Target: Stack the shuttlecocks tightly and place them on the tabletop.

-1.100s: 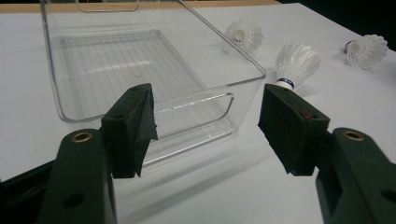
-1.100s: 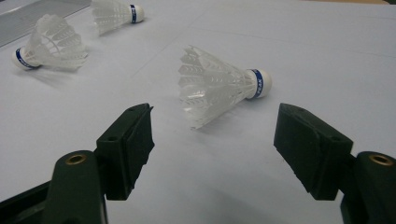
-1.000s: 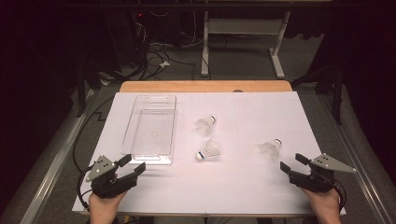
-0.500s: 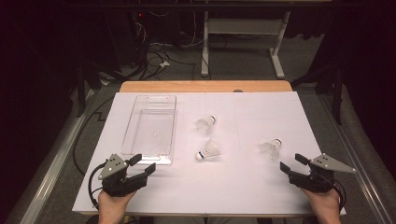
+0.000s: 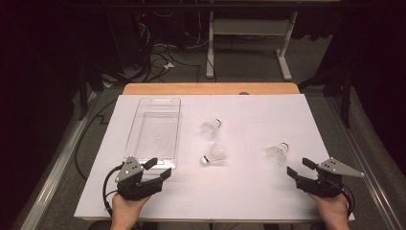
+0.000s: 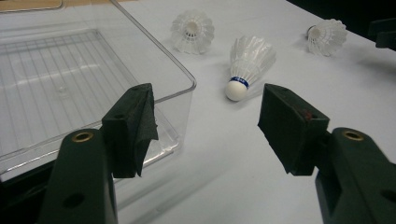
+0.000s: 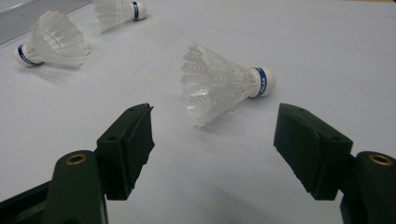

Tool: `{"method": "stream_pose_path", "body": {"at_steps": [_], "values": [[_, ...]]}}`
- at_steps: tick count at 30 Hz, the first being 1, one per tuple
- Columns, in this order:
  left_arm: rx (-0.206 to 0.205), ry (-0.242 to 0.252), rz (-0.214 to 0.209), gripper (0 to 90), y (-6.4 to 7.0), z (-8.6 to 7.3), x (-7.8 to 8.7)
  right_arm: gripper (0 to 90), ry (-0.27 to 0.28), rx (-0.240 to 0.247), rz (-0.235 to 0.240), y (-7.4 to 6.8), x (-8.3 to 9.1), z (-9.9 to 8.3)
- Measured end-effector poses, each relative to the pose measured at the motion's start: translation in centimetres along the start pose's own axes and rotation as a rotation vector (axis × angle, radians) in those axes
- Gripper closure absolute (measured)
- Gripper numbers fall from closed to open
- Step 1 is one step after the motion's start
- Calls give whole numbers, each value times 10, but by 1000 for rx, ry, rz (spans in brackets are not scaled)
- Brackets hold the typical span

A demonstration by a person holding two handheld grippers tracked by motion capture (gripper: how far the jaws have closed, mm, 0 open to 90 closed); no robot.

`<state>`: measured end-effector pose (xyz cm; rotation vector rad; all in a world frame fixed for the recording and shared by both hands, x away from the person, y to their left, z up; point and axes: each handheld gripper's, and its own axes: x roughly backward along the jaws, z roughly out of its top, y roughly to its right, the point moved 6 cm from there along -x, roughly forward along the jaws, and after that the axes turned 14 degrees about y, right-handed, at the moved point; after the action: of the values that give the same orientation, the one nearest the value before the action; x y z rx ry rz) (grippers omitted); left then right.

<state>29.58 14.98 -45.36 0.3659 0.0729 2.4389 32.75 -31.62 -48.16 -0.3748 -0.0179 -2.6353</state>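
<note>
Three white shuttlecocks lie on the white table: one at mid-table (image 5: 210, 127), one nearer me (image 5: 214, 154), one on the right (image 5: 277, 151). A clear plastic tray (image 5: 158, 99) stands at the left with nothing in it. My left gripper (image 5: 160, 167) is open just off the tray's near right corner (image 6: 187, 93); in the left gripper view (image 6: 210, 123) the nearer shuttlecock (image 6: 247, 65) lies ahead between the jaws, cork toward me. My right gripper (image 5: 298, 166) is open and, in its own view (image 7: 215, 135), faces the right shuttlecock (image 7: 219, 86), lying on its side a short way ahead.
The table's wooden far edge (image 5: 210, 88) runs behind the white sheet. Beyond it are a dark floor, cables and a desk frame (image 5: 249, 33). The other two shuttlecocks (image 7: 51, 44) (image 7: 116, 11) show at the upper left of the right gripper view.
My left gripper has shifted to the right along the table's near edge, toward the tray's near right corner. The right gripper and the shuttlecocks have stayed put.
</note>
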Motion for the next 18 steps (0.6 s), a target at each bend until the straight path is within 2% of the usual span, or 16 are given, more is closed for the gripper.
{"method": "stream_pose_path", "body": {"at_steps": [3, 18], "values": [[-12, -3, 4, 372, 2, 1, -2, 285, -6, -2, -1, 0, 0, -1], [6, 3, -36, 375, 11, 7, -20, 285, -5, -2, 1, 0, 0, 0]]}}
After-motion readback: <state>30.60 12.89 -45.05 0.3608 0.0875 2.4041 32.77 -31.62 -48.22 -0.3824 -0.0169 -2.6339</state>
